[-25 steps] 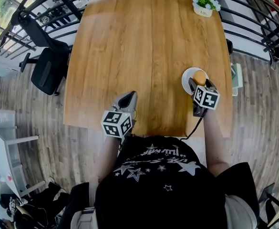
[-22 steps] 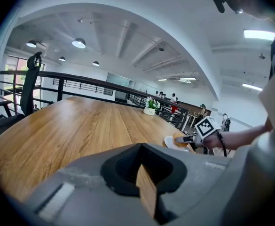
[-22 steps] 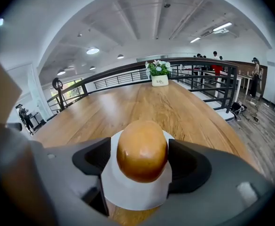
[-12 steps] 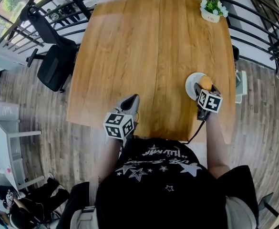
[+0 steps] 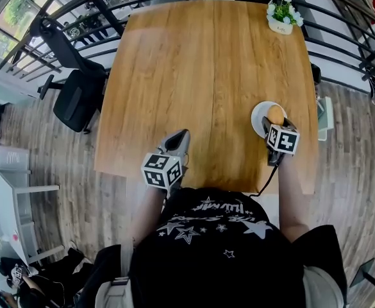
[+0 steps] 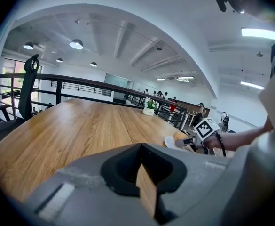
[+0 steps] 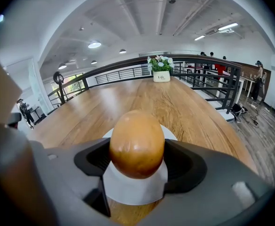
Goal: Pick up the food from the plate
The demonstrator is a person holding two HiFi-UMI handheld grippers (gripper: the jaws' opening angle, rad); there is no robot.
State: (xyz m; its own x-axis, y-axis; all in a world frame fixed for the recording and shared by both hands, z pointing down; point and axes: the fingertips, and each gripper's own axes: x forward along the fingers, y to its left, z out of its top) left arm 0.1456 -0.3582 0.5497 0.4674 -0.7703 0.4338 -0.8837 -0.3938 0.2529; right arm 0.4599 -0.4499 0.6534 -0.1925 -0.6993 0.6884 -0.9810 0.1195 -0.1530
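Item: food (image 5: 275, 113), one smooth brown egg-shaped piece, on a white plate (image 5: 259, 117) at the table's (image 5: 200, 76) 4 o'clock. Right tongs (image 5: 276, 122): wide, jaws just now closing, flanking the food at 9 and 3 o'clock, no squeeze visible. Left tongs (image 5: 182, 135): narrow, empty, at 7 o'clock. Handling, judged: light, rounded, probably slippery; grip gently across its widest middle.

Bright, even daylight fills every view, and round white ceiling lamps (image 6: 76, 44) glow overhead. The glossy orange-brown egg-shaped food (image 7: 137, 142) carries soft highlights. Fisheye distortion bows the black metal railing (image 6: 58, 88) and darkens the corners; the nearest foreground blurs.
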